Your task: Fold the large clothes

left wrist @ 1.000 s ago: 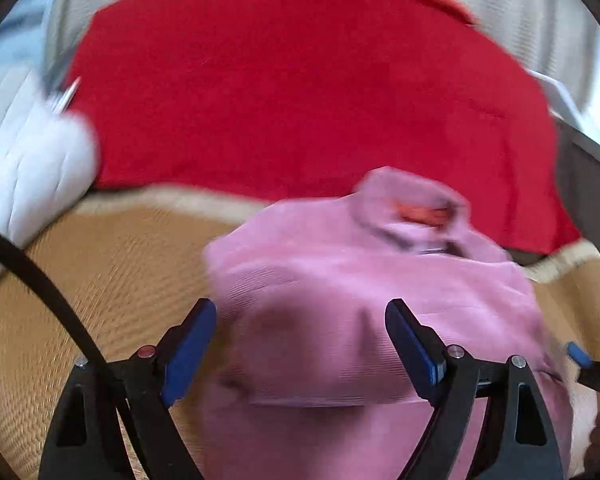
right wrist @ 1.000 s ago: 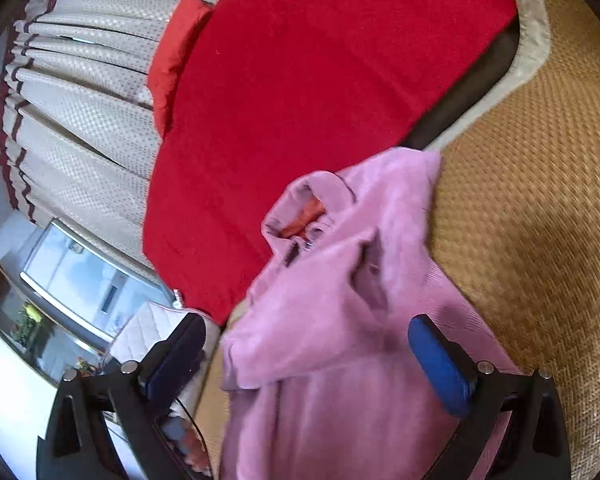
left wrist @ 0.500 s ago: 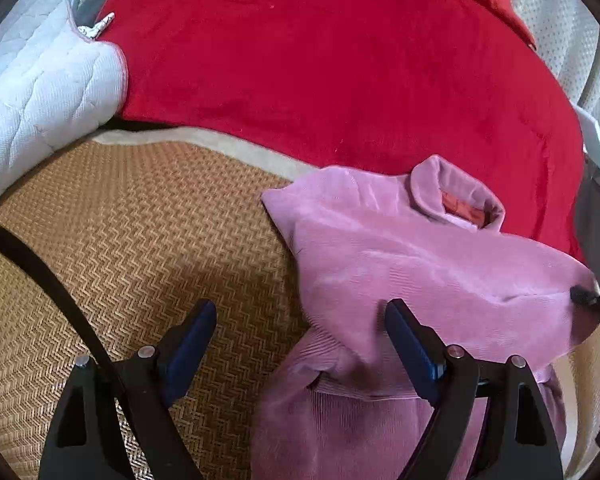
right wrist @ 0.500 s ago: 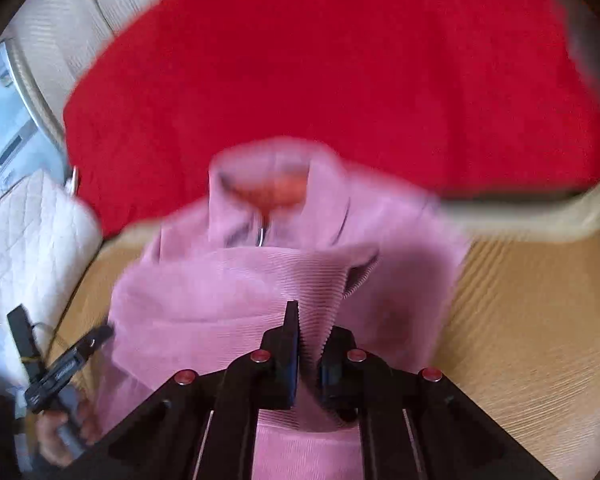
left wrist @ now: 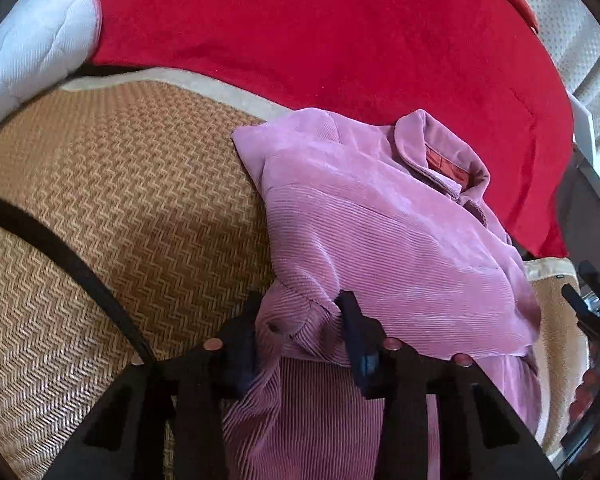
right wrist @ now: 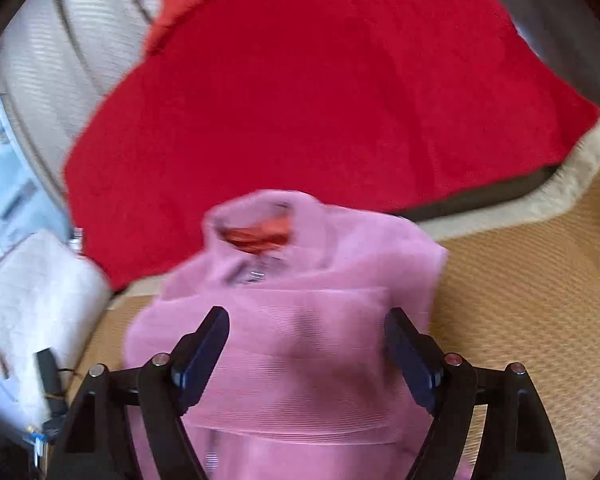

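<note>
A pink corduroy jacket [left wrist: 384, 232] with an orange collar lining lies on a woven straw mat [left wrist: 112, 208], its collar toward the red blanket. My left gripper [left wrist: 300, 320] is shut on a bunched fold of the jacket at its near left side, by a sleeve cuff. In the right wrist view the jacket [right wrist: 300, 320] is blurred, with a sleeve folded across its front. My right gripper [right wrist: 306, 344] is open just above the folded front, holding nothing.
A red blanket [left wrist: 320, 32] covers the bed beyond the mat. A white quilted cushion [left wrist: 28, 48] lies at the far left. Pleated curtains [right wrist: 60, 52] hang behind. The mat's beige border [right wrist: 512, 200] runs along the blanket's edge.
My left gripper has closed on a fold of the jacket's left side. My right gripper, shut on the jacket half a second ago, has opened and let it go.
</note>
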`<state>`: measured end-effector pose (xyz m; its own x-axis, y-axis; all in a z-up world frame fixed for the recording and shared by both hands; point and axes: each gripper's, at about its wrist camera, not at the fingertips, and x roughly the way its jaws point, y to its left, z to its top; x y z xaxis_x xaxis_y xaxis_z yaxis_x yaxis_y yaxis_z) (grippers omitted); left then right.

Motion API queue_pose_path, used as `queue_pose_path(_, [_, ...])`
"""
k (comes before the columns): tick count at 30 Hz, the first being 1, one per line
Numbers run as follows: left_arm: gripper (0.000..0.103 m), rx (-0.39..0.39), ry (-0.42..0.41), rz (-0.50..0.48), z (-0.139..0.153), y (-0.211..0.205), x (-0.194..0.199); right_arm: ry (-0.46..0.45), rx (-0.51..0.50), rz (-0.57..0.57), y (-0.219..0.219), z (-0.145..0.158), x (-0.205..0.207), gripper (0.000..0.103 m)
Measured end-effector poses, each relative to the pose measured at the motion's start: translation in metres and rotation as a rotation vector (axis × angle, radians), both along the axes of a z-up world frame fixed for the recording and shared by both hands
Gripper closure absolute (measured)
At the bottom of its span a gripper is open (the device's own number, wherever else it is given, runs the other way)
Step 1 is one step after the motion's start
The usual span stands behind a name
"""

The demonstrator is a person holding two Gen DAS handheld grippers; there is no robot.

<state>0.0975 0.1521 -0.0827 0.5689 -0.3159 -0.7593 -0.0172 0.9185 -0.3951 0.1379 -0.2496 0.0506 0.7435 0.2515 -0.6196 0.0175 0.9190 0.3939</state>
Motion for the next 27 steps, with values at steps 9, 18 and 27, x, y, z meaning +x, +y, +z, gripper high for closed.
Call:
queue_pose_path(9, [0.024,-0.060,-0.113,0.110,0.046,0.035,-0.010,0.129,0.006,0.181,0.026,-0.072,0.002,0.013])
queue_pose_path(18, [0.096,0.022,0.046,-0.006,0.017,0.015,0.078,0.036,0.177,0.204,-0.005,-0.083,-0.012,0.013])
queue_pose_path(27, [0.070,0.299,-0.040,0.032,0.023,0.006,0.062,0.046,0.094,0.210,0.006,-0.077,-0.009,0.011])
